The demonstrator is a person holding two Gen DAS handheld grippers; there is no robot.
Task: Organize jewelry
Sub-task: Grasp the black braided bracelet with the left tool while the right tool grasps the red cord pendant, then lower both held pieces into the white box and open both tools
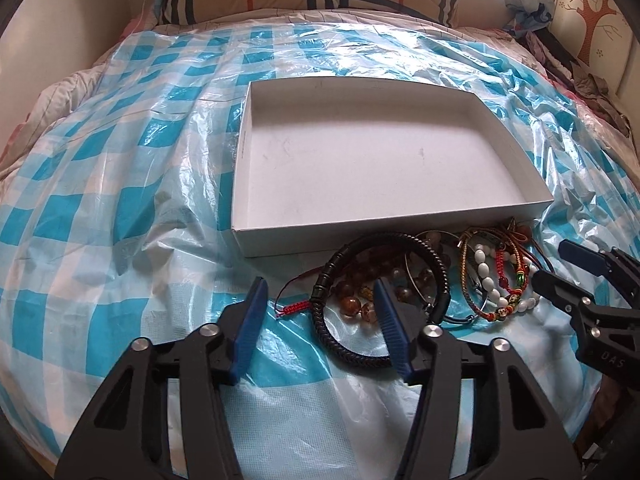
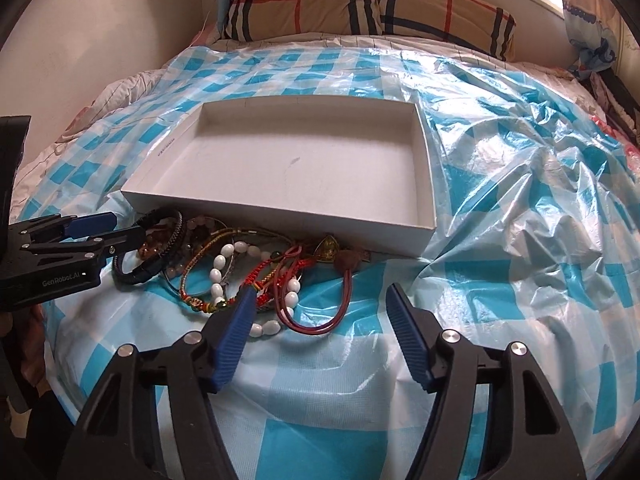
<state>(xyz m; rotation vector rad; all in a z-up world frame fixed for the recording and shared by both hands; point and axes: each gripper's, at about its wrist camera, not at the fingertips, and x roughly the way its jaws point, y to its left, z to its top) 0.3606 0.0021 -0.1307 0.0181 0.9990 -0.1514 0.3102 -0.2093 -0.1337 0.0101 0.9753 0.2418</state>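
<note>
Left wrist view: black braided bracelet (image 1: 352,344) lies between spread left gripper (image 1: 320,292) fingers.

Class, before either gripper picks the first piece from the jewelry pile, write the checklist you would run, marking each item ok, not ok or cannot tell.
1. White box has room for pieces: ok, nothing in it.
2. Left gripper open: ok, jaws spread around the black braided bracelet.
3. Right gripper open: ok, holding nothing.
4. Pieces lie separate: not ok, the white bead bracelet and red cord loop overlap others.
5. Grippers clear of each other: ok, apart at opposite ends of the pile.
6. Bracelet free of neighbours: cannot tell.
</note>
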